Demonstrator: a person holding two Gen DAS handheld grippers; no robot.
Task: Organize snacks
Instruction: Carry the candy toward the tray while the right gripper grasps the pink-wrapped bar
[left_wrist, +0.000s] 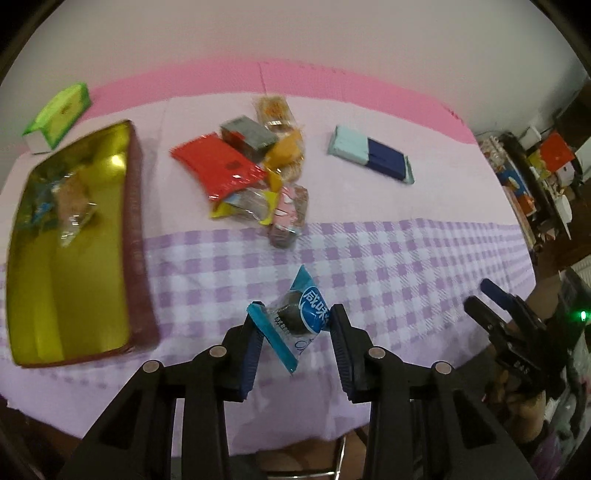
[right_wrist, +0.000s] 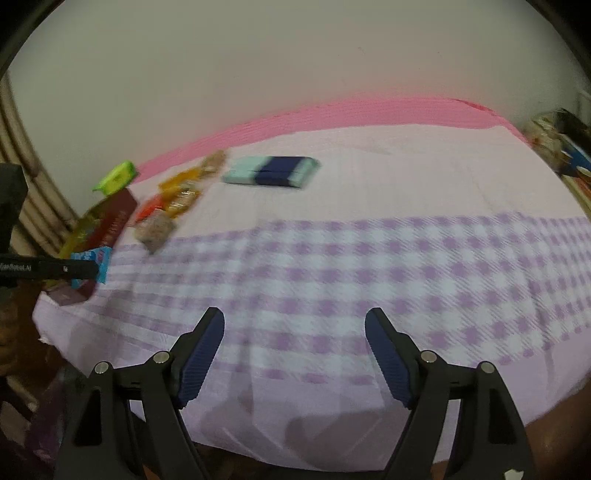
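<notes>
The left gripper (left_wrist: 295, 325) pinches the blue snack packet (left_wrist: 295, 319) above the checked cloth, long axis slanting toward five o'clock, the gold tray (left_wrist: 125, 229) at ten o'clock, while the right gripper (right_wrist: 295, 332) gapes empty.

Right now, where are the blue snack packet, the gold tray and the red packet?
blue snack packet (left_wrist: 301, 317), left wrist view, its clear middle.
gold tray (left_wrist: 74, 295), left wrist view, bare floor.
red packet (left_wrist: 218, 166), left wrist view, top face.

A table (left_wrist: 424, 258) is wearing a pink and lilac-checked cloth. Lying directly on it are a gold tray (left_wrist: 74, 295), a green box (left_wrist: 59, 114), a pile of snack packets (left_wrist: 258, 173) and a blue-banded mint pack (left_wrist: 371, 153).
</notes>
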